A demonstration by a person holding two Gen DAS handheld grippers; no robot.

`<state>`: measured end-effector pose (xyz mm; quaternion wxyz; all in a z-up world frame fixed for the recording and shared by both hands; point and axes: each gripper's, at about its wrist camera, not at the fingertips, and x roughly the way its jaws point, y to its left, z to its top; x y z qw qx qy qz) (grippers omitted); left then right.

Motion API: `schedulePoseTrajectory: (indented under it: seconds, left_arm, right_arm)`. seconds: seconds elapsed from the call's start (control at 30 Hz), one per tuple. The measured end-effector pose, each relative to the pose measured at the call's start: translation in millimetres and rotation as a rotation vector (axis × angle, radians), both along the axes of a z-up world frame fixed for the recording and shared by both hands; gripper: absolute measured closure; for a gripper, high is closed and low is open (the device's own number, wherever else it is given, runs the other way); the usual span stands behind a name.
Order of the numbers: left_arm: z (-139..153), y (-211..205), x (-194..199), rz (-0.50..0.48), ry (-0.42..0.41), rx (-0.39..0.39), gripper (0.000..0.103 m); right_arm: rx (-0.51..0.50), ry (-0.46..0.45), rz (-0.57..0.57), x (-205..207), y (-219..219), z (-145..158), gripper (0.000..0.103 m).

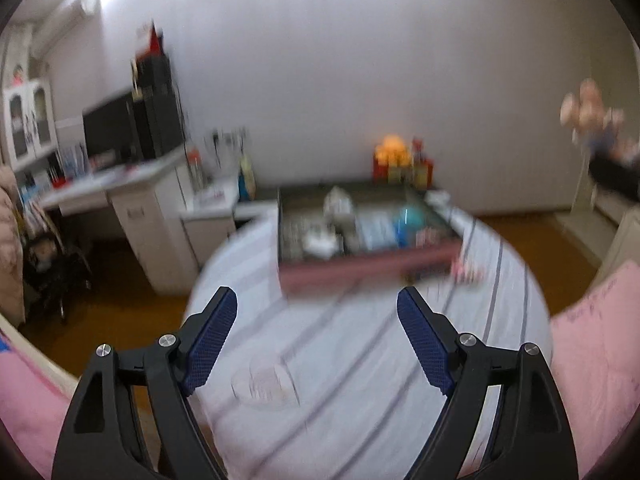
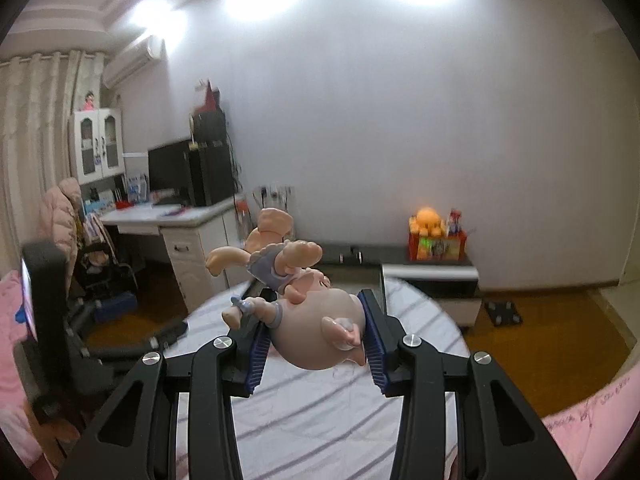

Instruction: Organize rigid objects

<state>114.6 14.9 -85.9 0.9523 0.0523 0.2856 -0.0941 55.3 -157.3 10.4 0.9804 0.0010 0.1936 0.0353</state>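
My right gripper [image 2: 314,334] is shut on a pink pig figurine [image 2: 316,330], held upside down by its round head with the legs pointing up, above the striped round table [image 2: 320,420]. The same figurine [image 1: 588,108] shows blurred at the far right of the left wrist view, high above the table. My left gripper [image 1: 316,300] is open and empty above the striped table [image 1: 360,360]. Beyond it sits a pink-edged tray [image 1: 360,276] holding several small objects, blurred.
A clear round dish [image 1: 264,384] lies on the cloth near the left gripper. A white desk [image 2: 180,220] with a monitor stands at left, a low cabinet [image 2: 432,276] with an orange toy box at the back wall. Pink bedding [image 1: 592,360] lies at right.
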Motion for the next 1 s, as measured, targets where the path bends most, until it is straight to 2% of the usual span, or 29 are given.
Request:
schedulePoseTrajectory:
  seconds: [0.1,0.2,0.4,0.47,0.6,0.73,0.83,1.0]
  left_arm:
    - [-40.8,4.5,0.4,0.016,0.132,0.027,0.018]
    - [-73.6,22.2,-8.2,0.085,0.228,0.037,0.019]
    - [-115.9,38.9,-33.5,0.102,0.31,0.054,0.019]
    - [-124.4,33.3,-42.3,0.067,0.315,0.074,0.019]
    - [-130.0,20.2,-65.3,-0.01,0.272,0.115,0.019]
    - [-129.2,24.1,-71.2,-0.009,0.281,0.095,0.019]
    - [-126.2,31.1,-71.0,0.033,0.271,0.094,0.019]
    - [-98.8,45.6,-72.5,0.066,0.21,0.06,0.019]
  right_arm:
    - [0.005,0.07,0.002,4.8,-2.1,-16.8,0.06]
    - [0.014,0.12,0.01,4.0,-4.5,-30.9,0.06]
    - [0.043,0.183,-0.005,2.8,-7.8,-51.4,0.06]
    - [0.044,0.2,-0.014,0.7,-8.3,-56.4,0.06]
    - [0.042,0.201,-0.025,-6.4,-9.9,-58.9,0.06]
    - [0.039,0.181,-0.04,-15.9,-9.7,-56.0,0.06]
    - [0.042,0.172,-0.044,-21.2,-9.2,-52.6,0.06]
    - [0.043,0.14,-0.039,-29.2,-10.5,-40.3,0.06]
